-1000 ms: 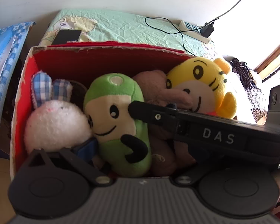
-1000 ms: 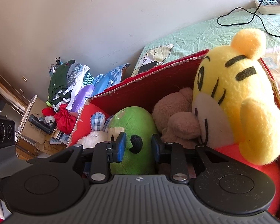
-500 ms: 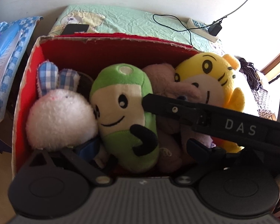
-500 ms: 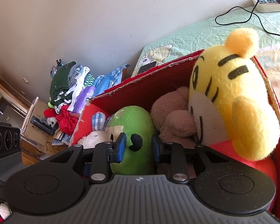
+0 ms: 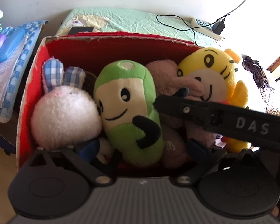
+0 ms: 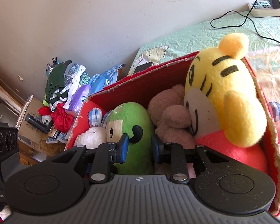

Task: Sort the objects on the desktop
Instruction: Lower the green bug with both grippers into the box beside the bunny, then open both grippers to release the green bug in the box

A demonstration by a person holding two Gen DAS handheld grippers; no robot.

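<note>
- Left wrist view: red cardboard box [image 5: 30, 93] fills mid-frame, packed with four plush toys. Left to right: white rabbit plush [image 5: 65, 117] with plaid ears, green plush [image 5: 128, 112], brown plush [image 5: 169, 85], yellow tiger plush [image 5: 214, 78].
- Left gripper [image 5: 143, 147] sits low centre, fingers spread wide either side of the green plush's lower end, gripping nothing.
- The right gripper's body, marked DAS, crosses the frame from the right edge to the green plush's side.
- Right wrist view: right gripper [image 6: 139, 147] at lower centre, blue pads [image 6: 124, 148] partly apart, flanking the green plush [image 6: 132, 130]; whether they press it, cannot tell.
- Tiger plush [image 6: 224, 97] leans at the box's right wall [image 6: 270, 140], upper right.
- Judgement: toys look boxed; step in hand is settling the green plush. Next move calls for clearing both grippers upward without dragging a toy out.
</note>
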